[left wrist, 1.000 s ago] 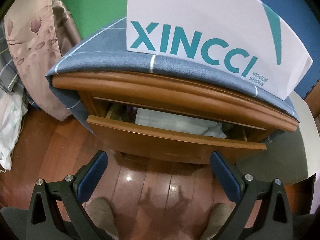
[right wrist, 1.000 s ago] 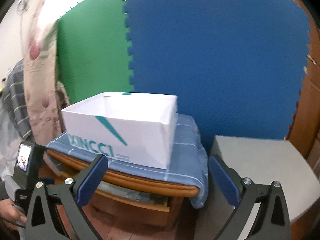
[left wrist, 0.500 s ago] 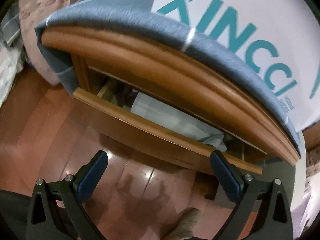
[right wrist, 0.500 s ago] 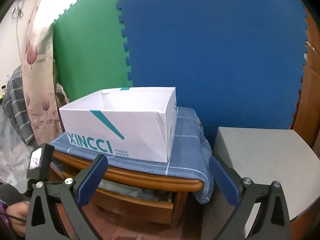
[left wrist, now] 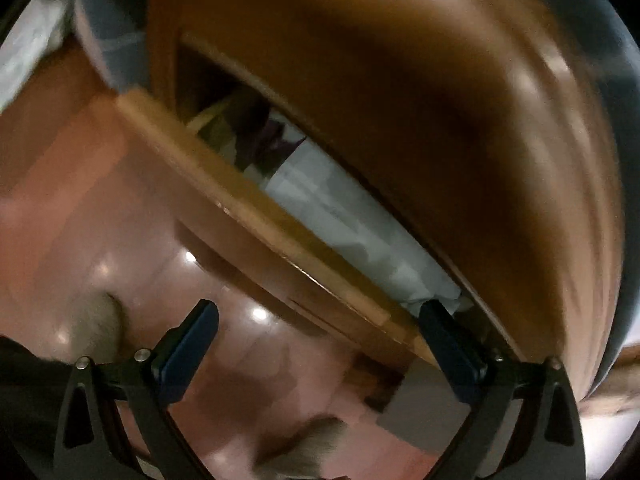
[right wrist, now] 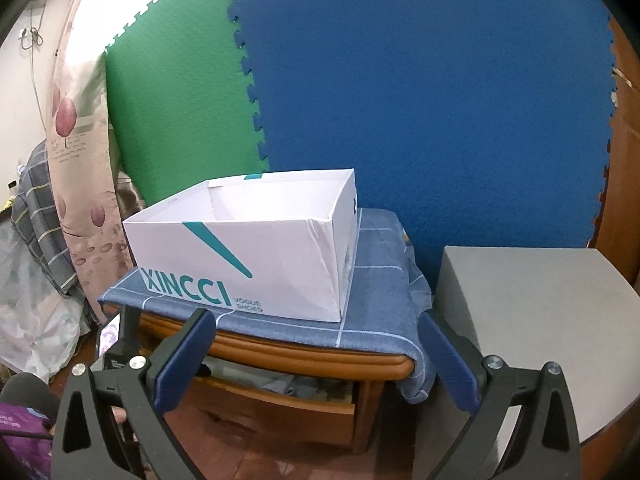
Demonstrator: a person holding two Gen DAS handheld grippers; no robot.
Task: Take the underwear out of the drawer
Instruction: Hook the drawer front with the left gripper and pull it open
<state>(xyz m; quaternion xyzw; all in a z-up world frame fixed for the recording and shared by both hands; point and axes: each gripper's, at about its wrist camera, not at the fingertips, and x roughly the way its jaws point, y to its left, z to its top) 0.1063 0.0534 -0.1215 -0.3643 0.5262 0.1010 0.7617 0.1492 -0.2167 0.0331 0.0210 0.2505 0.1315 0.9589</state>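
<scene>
Blue and green foam mats (right wrist: 400, 100) cover the far wall, and a small wooden cabinet (right wrist: 304, 356) stands in front of them. On top of it lie a blue checked cloth (right wrist: 376, 280) and an open white shoe box (right wrist: 248, 256). To the right of the cabinet is a grey table (right wrist: 540, 312).

Near the top of the cabinet the drawer (left wrist: 248, 208) is pulled out only a little way. Through the narrow gap you can see folded light cloth, the underwear (left wrist: 344, 224), lying inside. More dark cloth sits at the left end of the drawer, but it is too blurry to tell what it is.

Close to the drawer front is the left gripper (left wrist: 320, 336). Its two blue fingers are spread wide and hold nothing. One finger tip is up by the right end of the gap, close to the light cloth, and the other is lower down, in front of the red wood floor (left wrist: 100, 220).

Further back, the right gripper (right wrist: 316, 348) looks at the whole cabinet. It is wide open too, with nothing in it.

The step in hand looks like reaching for the drawer. Nothing is out yet. The gap looks too tight for the claw, so I think the drawer needs pulling out more first, then a finger can go in and pinch the light cloth
</scene>
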